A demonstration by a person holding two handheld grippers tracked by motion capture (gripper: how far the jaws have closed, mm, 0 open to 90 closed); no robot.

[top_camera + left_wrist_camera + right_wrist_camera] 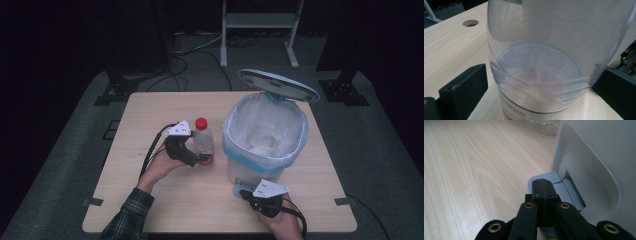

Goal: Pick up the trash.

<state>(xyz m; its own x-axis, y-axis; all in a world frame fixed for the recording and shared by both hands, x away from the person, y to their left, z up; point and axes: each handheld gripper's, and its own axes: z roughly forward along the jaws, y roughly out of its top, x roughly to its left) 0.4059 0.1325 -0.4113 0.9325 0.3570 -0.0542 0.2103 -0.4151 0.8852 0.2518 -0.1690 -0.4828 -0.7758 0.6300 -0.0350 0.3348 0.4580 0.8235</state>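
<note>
On the table, bottle flanked, pedal pressed, lid up.
From above, the clear bottle (203, 141) is seen upright beside the lined bin (264, 142), the left gripper (199, 159) at its base; the lid (278, 84) is held open. Left gripper view: jaws are spread either side of the bottle, contact unclear, so a tip or slip is possible when lifted. Right gripper view: the right gripper (542, 185), jaws closed together and empty, is set on the pedal (569, 191); if it slides off, the lid is likely dropped.

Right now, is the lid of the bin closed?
No, the lid stands tipped up behind the bin, whose white liner is open to view.
</note>
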